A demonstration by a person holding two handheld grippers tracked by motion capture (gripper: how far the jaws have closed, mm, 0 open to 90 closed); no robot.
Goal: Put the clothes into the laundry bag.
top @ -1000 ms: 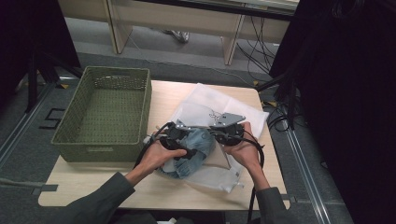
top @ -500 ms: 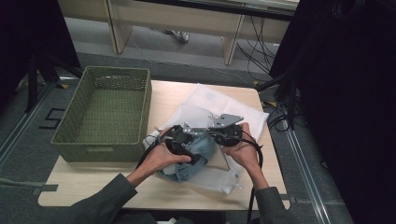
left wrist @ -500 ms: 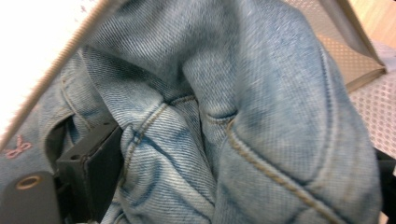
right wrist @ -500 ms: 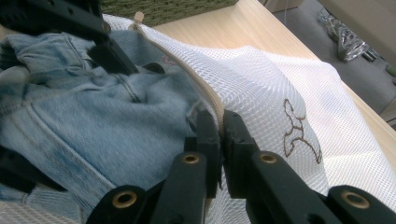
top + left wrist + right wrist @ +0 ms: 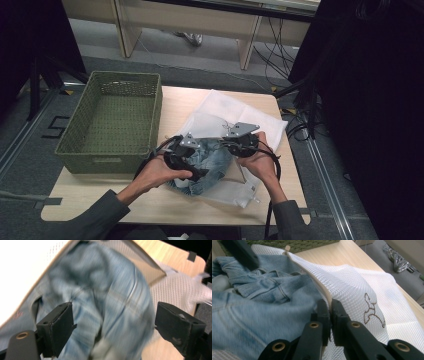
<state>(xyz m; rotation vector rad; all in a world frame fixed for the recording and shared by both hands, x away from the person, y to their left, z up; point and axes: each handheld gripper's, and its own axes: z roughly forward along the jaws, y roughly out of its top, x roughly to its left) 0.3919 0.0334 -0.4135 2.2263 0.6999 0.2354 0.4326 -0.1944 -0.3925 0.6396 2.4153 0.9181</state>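
Observation:
A light blue pair of jeans (image 5: 211, 161) lies bunched in the mouth of a white mesh bag (image 5: 235, 116) on the wooden table (image 5: 175, 107). My left gripper (image 5: 199, 169) hovers over the jeans (image 5: 112, 290), open, its jaws spread wide on either side of the cloth (image 5: 113, 313). The view from it is blurred. My right gripper (image 5: 228, 145) is shut on the bag's zipped rim (image 5: 329, 305), holding the mesh bag (image 5: 352, 282) up beside the jeans (image 5: 262, 290).
A green woven basket (image 5: 110, 156) stands at the table's left, close to my left hand. The mesh bag carries a small brown embroidered mark (image 5: 373, 311). Cables and table legs lie on the floor beyond the far edge.
My left gripper has shifted a little over the jeans and the cloth has bunched differently. My right gripper has kept its hold on the bag's rim.

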